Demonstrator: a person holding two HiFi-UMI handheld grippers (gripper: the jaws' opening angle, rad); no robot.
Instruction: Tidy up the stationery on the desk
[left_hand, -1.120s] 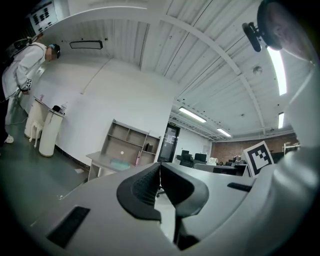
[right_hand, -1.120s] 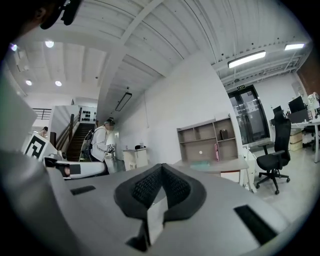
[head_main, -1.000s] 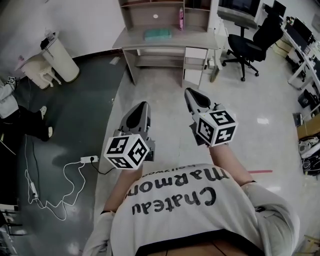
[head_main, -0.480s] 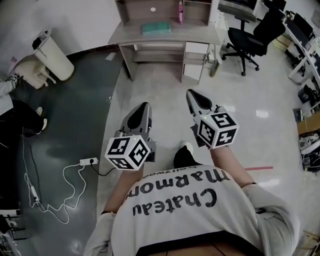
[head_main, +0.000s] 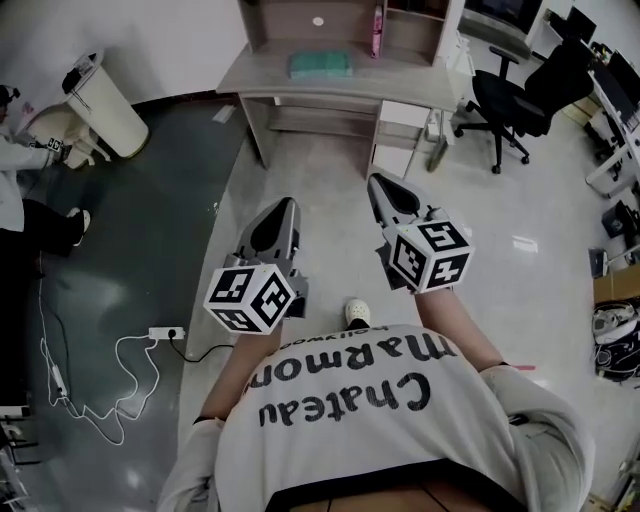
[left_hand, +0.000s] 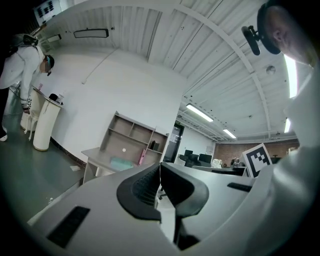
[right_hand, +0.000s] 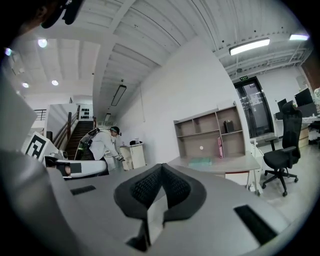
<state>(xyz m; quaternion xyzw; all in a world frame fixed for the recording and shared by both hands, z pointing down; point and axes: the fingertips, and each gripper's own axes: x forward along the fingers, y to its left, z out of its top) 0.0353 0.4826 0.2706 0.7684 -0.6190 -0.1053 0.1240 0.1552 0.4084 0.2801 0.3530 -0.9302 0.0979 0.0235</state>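
Both claws are shut tight with nothing between the jaws: the left claw (head_main: 284, 206) and the right claw (head_main: 381, 184) are held out side by side in front of the person, pointing toward twelve o'clock. Each claw's own camera shows its ribbed pads pressed together, left (left_hand: 160, 170) and right (right_hand: 161, 169), with only the room beyond them.

Straight ahead at twelve o'clock, well apart from the claws, stands the desk (head_main: 405, 82). A flat teal pad (head_main: 320, 65) lies near the middle of its top. A slim pink item (head_main: 377, 30) stands upright in the shelf unit (head_main: 285, 15) at the back, at about one o'clock from the pad. What either of them is exactly is too small to tell.

An office chair (head_main: 522, 92) is at two o'clock, a white bin (head_main: 103, 102) at ten o'clock, and a power strip (head_main: 164, 331) lies on the floor at nine o'clock.

As I judge it, no tidying has begun: nothing is held and the desk is out of reach. All of the task is left: getting to the desk, picking up the stationery and putting it in order.
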